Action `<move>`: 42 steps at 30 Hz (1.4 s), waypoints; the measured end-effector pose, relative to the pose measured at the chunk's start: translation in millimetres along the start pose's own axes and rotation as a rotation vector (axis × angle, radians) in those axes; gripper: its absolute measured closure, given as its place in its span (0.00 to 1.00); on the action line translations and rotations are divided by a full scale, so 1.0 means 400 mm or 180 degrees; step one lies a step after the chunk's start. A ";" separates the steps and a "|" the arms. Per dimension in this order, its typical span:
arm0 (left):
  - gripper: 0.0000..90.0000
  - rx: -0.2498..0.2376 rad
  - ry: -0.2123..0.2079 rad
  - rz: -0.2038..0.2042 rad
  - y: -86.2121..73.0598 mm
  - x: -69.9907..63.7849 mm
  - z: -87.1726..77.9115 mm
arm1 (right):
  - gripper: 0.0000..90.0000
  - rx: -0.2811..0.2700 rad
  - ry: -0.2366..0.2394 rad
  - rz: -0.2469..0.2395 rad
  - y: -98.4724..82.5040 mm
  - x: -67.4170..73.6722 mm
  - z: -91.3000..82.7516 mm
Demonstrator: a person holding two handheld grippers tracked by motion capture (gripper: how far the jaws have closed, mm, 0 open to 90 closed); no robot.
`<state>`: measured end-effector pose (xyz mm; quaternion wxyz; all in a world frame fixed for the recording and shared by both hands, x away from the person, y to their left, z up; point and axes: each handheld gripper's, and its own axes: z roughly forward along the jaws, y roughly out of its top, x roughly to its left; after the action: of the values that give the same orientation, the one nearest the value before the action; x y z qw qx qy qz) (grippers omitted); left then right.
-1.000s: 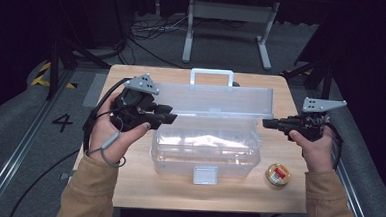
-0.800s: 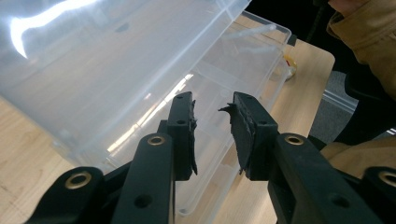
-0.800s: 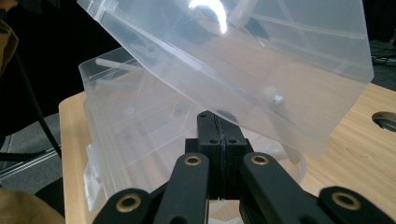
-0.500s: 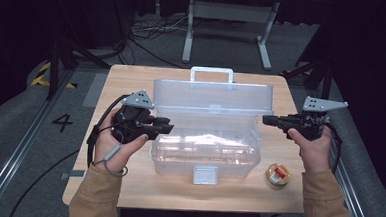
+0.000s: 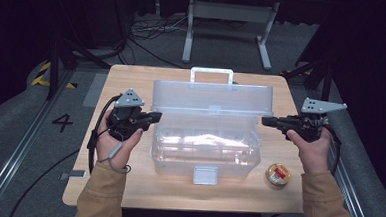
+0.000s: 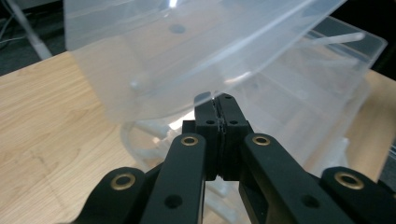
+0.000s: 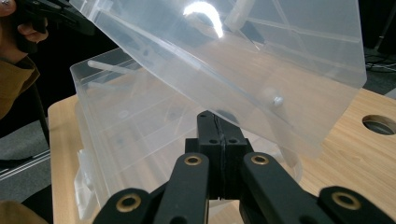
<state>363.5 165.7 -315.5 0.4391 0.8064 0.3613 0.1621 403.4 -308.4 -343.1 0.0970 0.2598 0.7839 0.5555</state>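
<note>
Both grippers, left (image 5: pixel 153 118) and right (image 5: pixel 266 121), closed with nothing between, at the raised lid (image 5: pixel 212 97) ends of the box (image 5: pixel 203 151), probably to guide it.

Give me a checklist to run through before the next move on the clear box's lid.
1. Lid raised and tilted over the box: ok.
2. Left gripper at the lid's left end: ok. Its jaws have just been closing and are shut.
3. Lid edge pinched between the left jaws: cannot tell.
4. Right gripper shut, with its tips at the lid's right end: ok. Grip on the lid: cannot tell.
5. Box flat on the table, front latch hanging free: ok.
6. Small round tin apart from the box, near its front right corner: ok.
</note>
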 end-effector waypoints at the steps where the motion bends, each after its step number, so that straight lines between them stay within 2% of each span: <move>1: 0.99 0.0001 0.0031 0.0000 -0.001 0.003 0.003 | 1.00 0.0002 -0.0001 0.0005 -0.001 0.001 0.001; 6: 1.00 -0.0029 0.0030 0.0013 -0.008 0.017 0.021 | 1.00 -0.0027 -0.0087 -0.0007 -0.005 0.014 0.008; 8: 1.00 -0.0054 0.0068 0.0033 -0.009 0.020 0.031 | 1.00 -0.0047 -0.0109 -0.0012 -0.006 0.017 0.008; 11: 1.00 -0.0063 0.0117 0.0056 -0.009 0.021 0.037 | 1.00 -0.0063 -0.0111 -0.0016 -0.008 0.019 0.007; 19: 1.00 -0.0115 0.0102 0.0026 -0.007 0.027 0.038 | 1.00 -0.0016 -0.0051 0.0022 -0.014 0.023 0.006; 23: 1.00 -0.0153 0.0074 0.0038 -0.004 0.036 0.038 | 0.91 0.0012 -0.0123 0.0033 -0.020 0.029 -0.001; 30: 1.00 -0.0216 0.0079 0.0039 0.005 0.043 0.042 | 0.82 0.0068 -0.0383 -0.0017 -0.026 0.040 -0.012; 33: 1.00 -0.0236 0.0090 0.0041 0.010 0.045 0.044 | 0.78 0.0013 -0.0496 0.0050 -0.029 0.041 -0.020; 36: 1.00 -0.0246 0.0102 0.0038 0.016 0.048 0.045 | 0.77 -0.0037 -0.0611 0.0047 -0.033 0.043 -0.024; 39: 0.99 -0.0266 0.0101 0.0037 0.020 0.051 0.047 | 0.78 -0.0087 -0.0640 0.0120 -0.034 0.049 -0.023; 42: 0.99 -0.0287 0.0078 0.0025 0.024 0.057 0.048 | 0.75 -0.0122 -0.0798 0.0132 -0.027 0.065 -0.022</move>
<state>394.5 167.4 -319.7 0.4699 0.7852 0.3558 0.1899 374.3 -305.0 -346.3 0.1877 0.3414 0.7494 0.5354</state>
